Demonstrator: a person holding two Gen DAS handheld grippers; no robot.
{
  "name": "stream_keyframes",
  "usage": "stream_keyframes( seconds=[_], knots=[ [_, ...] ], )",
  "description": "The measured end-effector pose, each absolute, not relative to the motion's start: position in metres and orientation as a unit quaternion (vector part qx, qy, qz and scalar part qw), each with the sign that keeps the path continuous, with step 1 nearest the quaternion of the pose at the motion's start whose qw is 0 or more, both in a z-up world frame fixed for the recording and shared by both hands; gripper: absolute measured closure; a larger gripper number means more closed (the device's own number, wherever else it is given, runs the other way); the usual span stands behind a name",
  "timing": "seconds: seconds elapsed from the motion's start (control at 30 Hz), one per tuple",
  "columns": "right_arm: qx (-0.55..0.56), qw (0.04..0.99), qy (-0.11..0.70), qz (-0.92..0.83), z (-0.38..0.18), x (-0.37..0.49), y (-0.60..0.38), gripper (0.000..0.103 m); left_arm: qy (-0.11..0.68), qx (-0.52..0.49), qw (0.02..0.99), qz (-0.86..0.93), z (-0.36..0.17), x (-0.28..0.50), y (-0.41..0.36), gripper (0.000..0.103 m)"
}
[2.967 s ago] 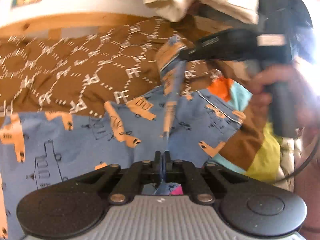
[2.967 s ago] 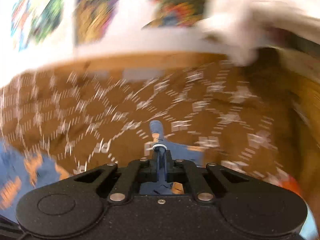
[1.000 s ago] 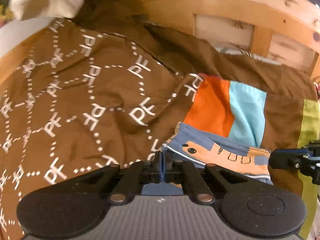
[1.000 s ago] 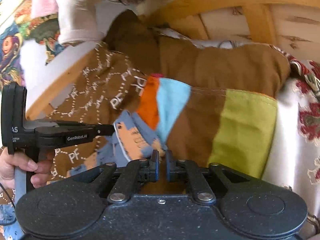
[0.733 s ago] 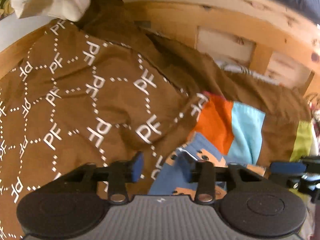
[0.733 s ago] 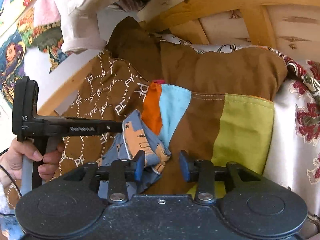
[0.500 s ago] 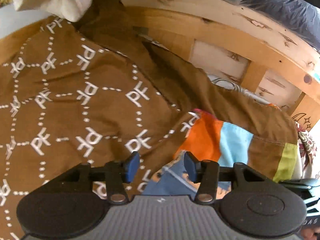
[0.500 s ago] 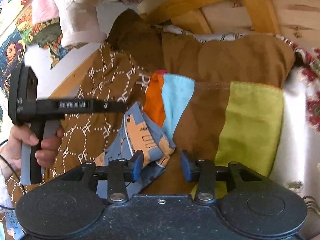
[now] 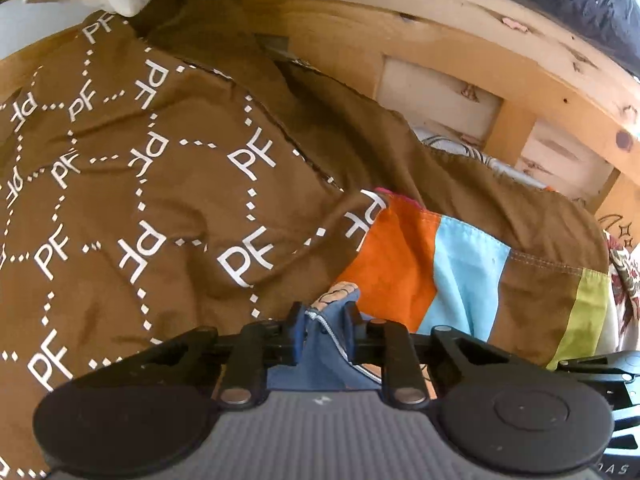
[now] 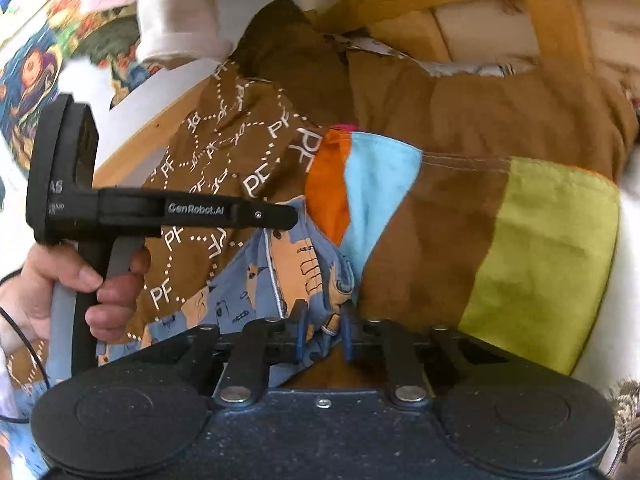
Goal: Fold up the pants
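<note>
Both hand-held grippers, left gripper [image 9: 325, 330] and right gripper [image 10: 322, 334], have their jaws parted with cloth lying loosely between them, over the brown PF-lettered quilt [image 9: 152, 200]. On it lie the blue cotton pants with orange printed figures [image 10: 280, 276], bunched near the orange and sky-blue patches [image 10: 360, 184]. Light, limp and prone to sag, they probably handle best pinched at the white-piped hem [image 9: 334, 334], one corner per gripper.

Blue pants [image 10: 256, 296] with orange prints; brown blanket [image 9: 160, 200] with white "PF" lettering.
</note>
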State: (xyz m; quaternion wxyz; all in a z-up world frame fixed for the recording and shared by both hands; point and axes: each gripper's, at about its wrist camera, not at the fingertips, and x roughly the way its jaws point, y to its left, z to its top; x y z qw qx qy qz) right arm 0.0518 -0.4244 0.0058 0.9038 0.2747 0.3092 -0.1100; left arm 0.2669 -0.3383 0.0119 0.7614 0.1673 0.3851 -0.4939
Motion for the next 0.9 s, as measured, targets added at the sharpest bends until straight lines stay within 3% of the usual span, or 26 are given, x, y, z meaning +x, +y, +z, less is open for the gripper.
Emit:
stream_keyframes(
  seconds=[0.07, 0.27, 0.3, 0.37, 0.53, 0.7, 0.77, 0.8, 0.9],
  knots=[
    [0.27, 0.905, 0.308, -0.116, 0.006, 0.049, -0.424, 0.078, 0.382, 0.165, 0.766, -0.489, 0.01, 0.265, -0.338, 0.082],
    [0.282, 0.902, 0.305, -0.117, 0.004, 0.05, -0.428, 0.074, 0.408, 0.122, 0.772, -0.473, 0.003, 0.273, -0.333, 0.082],
    [0.277, 0.903, 0.308, -0.116, 0.004, 0.052, -0.427, 0.084, 0.411, 0.112, 0.773, -0.47, 0.003, 0.273, -0.332, 0.082],
    [0.254, 0.911, 0.303, -0.118, 0.008, 0.053, -0.422, 0.092, 0.405, 0.097, 0.779, -0.468, 0.006, 0.273, -0.329, 0.083],
    [0.192, 0.939, 0.247, -0.141, 0.026, 0.042, -0.413, 0.093, 0.373, 0.058, 0.794, -0.477, 0.017, 0.266, -0.323, 0.084],
    [0.213, 0.917, 0.293, -0.17, 0.012, 0.051, -0.425, 0.081, 0.398, 0.072, 0.797, -0.449, 0.003, 0.267, -0.329, 0.069],
    [0.213, 0.922, 0.274, -0.175, 0.018, 0.044, -0.425, 0.071, 0.401, 0.06, 0.798, -0.446, 0.005, 0.27, -0.324, 0.047],
    [0.207, 0.926, 0.263, -0.176, 0.022, 0.04, -0.424, 0.066, 0.399, 0.056, 0.8, -0.444, 0.006, 0.27, -0.32, 0.042],
    [0.183, 0.935, 0.258, -0.164, 0.026, 0.037, -0.414, 0.072, 0.385, 0.047, 0.812, -0.436, 0.015, 0.271, -0.306, 0.037]
  ],
)
